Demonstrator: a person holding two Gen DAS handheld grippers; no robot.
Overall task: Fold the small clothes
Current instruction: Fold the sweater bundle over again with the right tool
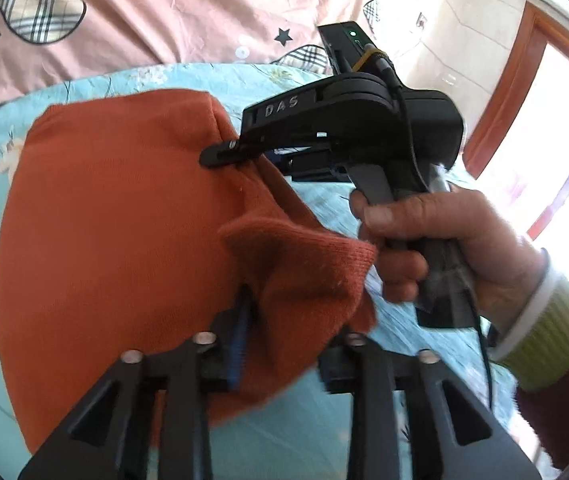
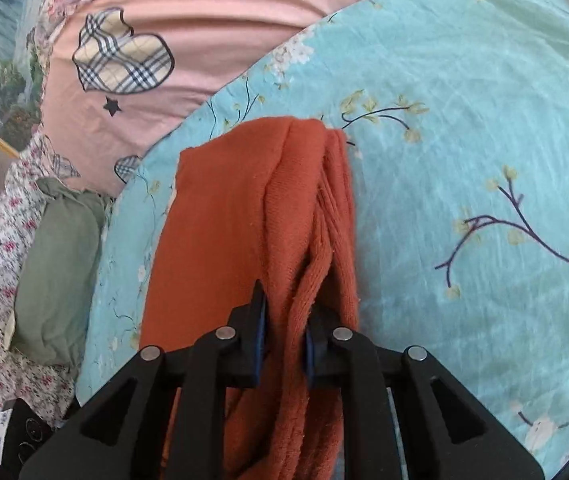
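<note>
The right claw (image 2: 284, 344) pinches the orange top (image 2: 220, 240) to keep the fold in place. The left claw (image 1: 280, 356) is partly open, with cloth loose between its jaws, likely letting go.

A rust-orange knitted garment (image 2: 252, 216), soft and fuzzy with a ribbed edge, lies on smooth, matt turquoise floral cotton sheet (image 2: 464, 152). Both grippers are matt black plastic with shiny metal pins; a pink cotton cover (image 1: 156, 12) looks lightly creased.

You get bright daylight | glare blows out the doorway (image 1: 556, 152) on the left view's right | hand (image 1: 424, 240) slightly blurred | fisheye bends the edges, corners black
</note>
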